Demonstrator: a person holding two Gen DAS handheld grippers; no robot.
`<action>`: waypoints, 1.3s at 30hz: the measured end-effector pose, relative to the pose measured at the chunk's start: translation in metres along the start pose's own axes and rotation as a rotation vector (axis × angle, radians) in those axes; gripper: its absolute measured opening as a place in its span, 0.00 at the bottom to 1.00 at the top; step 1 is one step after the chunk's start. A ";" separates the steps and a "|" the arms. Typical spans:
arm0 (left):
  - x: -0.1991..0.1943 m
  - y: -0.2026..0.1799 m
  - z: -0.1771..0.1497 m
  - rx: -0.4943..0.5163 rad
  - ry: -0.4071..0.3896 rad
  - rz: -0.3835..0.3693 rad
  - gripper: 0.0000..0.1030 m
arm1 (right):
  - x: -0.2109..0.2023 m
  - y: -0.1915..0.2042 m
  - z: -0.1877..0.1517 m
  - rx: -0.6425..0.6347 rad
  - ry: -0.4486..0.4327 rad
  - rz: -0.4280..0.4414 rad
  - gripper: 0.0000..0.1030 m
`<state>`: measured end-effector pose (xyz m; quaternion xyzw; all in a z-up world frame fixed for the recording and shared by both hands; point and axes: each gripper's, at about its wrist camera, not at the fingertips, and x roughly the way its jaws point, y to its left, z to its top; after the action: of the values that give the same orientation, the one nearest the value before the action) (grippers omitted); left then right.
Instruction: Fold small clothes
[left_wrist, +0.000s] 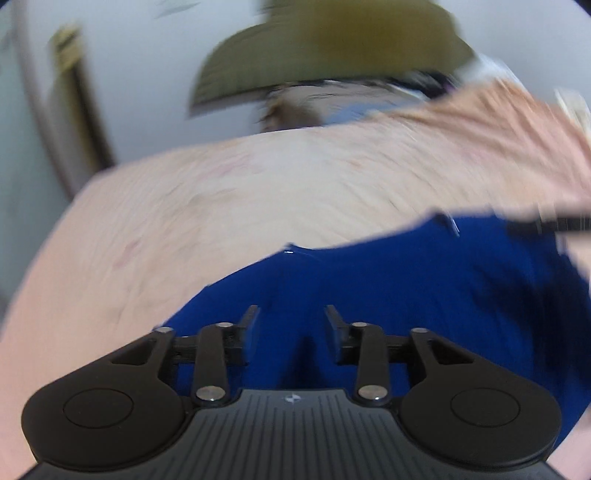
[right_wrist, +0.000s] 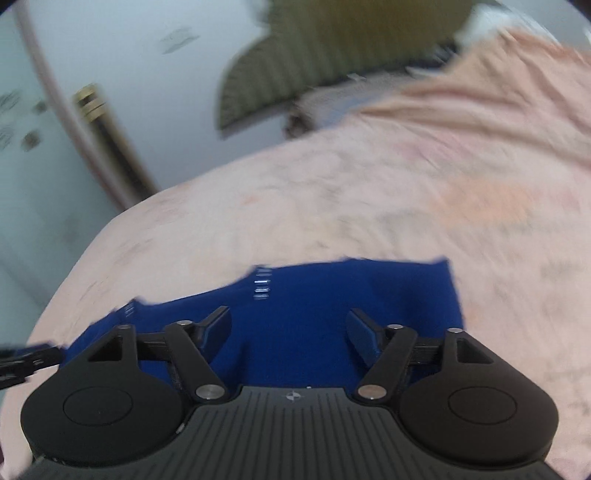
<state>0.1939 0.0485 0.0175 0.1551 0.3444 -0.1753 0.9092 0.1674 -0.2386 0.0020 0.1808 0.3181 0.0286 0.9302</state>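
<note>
The left gripper (left_wrist: 290, 325) hangs over the blue garment (left_wrist: 388, 288) with its jaws parted and only bare cloth showing in the gap; neither pad presses on anything, so it holds nothing. The right gripper (right_wrist: 290, 328) stands wider apart over the same garment (right_wrist: 314, 306), and it too is empty. From each gripper outward, the blue cloth spreads flat toward 12 o'clock, ending in a fairly straight far edge, with a square corner at about 1 o'clock in the right wrist view and small white marks along the edge at 11 o'clock. In the left wrist view a dark bar at 3 o'clock is probably part of the other gripper, and a like shape sits at 9 o'clock in the right wrist view, so the two tools work side by side. The garment lies on a pink sheet (left_wrist: 221, 192) that covers the bed out to its rim. Judging by the flat lie and clean edges, at least one fold seems laid down and released; whether more folds remain cannot be told, since the near part is hidden under the grippers and both views are blurred. Beyond the bed at 12 o'clock sits an olive cushion (left_wrist: 325, 48), with a pale floor (right_wrist: 129, 92) at 10 o'clock. No basket, box or other container shows in either view, so nothing can be said of contents.
</note>
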 end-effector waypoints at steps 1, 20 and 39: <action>0.004 -0.012 -0.001 0.075 -0.004 0.045 0.54 | -0.002 0.007 -0.001 -0.016 0.001 0.025 0.78; -0.006 0.030 -0.017 -0.081 -0.011 0.255 0.57 | -0.013 0.053 -0.041 -0.221 0.062 -0.009 0.88; -0.022 -0.016 -0.061 -0.212 0.104 0.260 0.57 | -0.057 0.082 -0.084 -0.267 0.041 -0.163 0.95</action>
<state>0.1372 0.0639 -0.0140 0.1103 0.3845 -0.0107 0.9165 0.0768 -0.1446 0.0029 0.0286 0.3443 -0.0013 0.9384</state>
